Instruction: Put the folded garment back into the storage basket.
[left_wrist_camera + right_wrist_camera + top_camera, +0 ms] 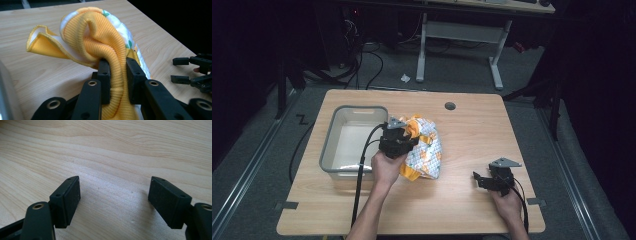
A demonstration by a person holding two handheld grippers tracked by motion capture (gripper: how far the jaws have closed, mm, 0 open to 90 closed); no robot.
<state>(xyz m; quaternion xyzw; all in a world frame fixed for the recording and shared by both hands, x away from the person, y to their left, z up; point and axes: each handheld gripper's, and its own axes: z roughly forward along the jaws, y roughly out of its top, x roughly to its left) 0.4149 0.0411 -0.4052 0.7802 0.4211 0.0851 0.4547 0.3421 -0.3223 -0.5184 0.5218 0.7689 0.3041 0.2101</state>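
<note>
Wooden table (462, 200) is seen under a grey tub (332, 150) and a yellow-and-white cloth (427, 150) just beside it. A yellow ribbed fold is pinched by the left gripper (117, 72). The right gripper (113, 200) is held wide apart over bare wood, well away from the cloth.

From my high view the left gripper (398, 136) hides part of the yellow garment (424, 148) — I can't make out its print. The grey bin (6, 95) is cropped at the left gripper view's edge.

The room around lies dark while overhead light falls bright on the wooden table (462, 135); soft shadows, slight grain, and near jaws blur in both gripper views.
</note>
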